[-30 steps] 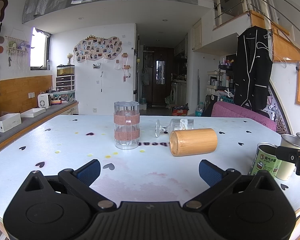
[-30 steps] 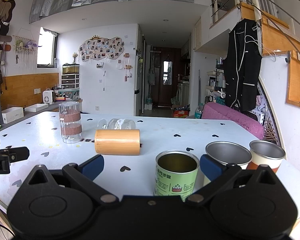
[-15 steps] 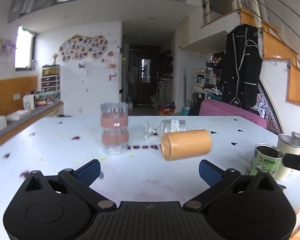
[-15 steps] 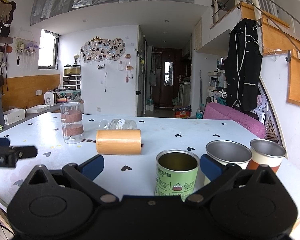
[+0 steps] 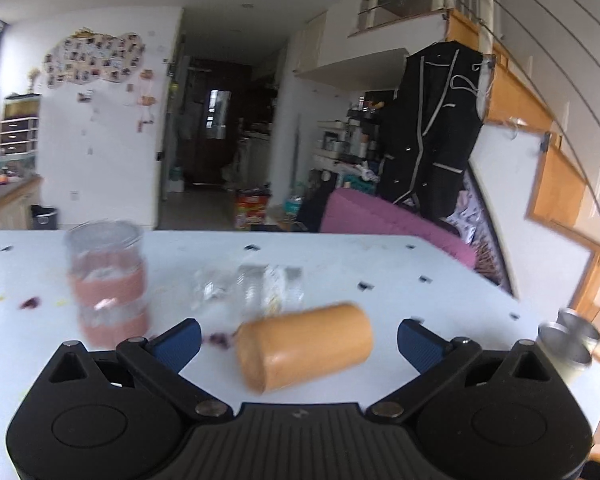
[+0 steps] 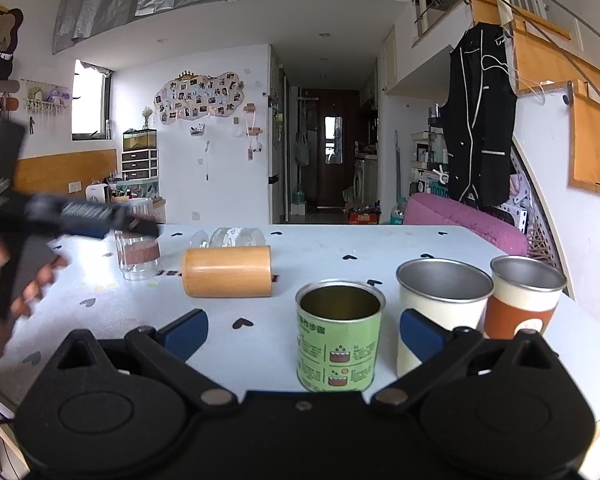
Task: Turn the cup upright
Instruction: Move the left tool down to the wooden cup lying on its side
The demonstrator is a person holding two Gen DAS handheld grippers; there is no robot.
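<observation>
A bamboo cup (image 5: 305, 350) lies on its side on the white table (image 5: 440, 312), just ahead of my open, empty left gripper (image 5: 298, 344), partly between its blue fingertips (image 5: 178, 343). In the right wrist view the same cup (image 6: 227, 271) lies at mid-table, left of centre. A clear stemmed glass (image 5: 256, 290) lies on its side behind it. My right gripper (image 6: 303, 334) is open and empty, low at the table's near edge, with a green can (image 6: 338, 338) between its fingers. The left gripper shows blurred at the far left of the right wrist view (image 6: 80, 216).
An upright clear glass with pink bands (image 5: 106, 286) stands left of the bamboo cup. Two upright metal-lined cups, one white (image 6: 440, 308) and one orange-banded (image 6: 524, 300), stand right of the green can. A pink sofa (image 6: 464, 220) lies beyond the table's far edge.
My left gripper has moved forward and to the right, closing in on the bamboo cup, which now sits between its fingertips. The right gripper has stayed still.
</observation>
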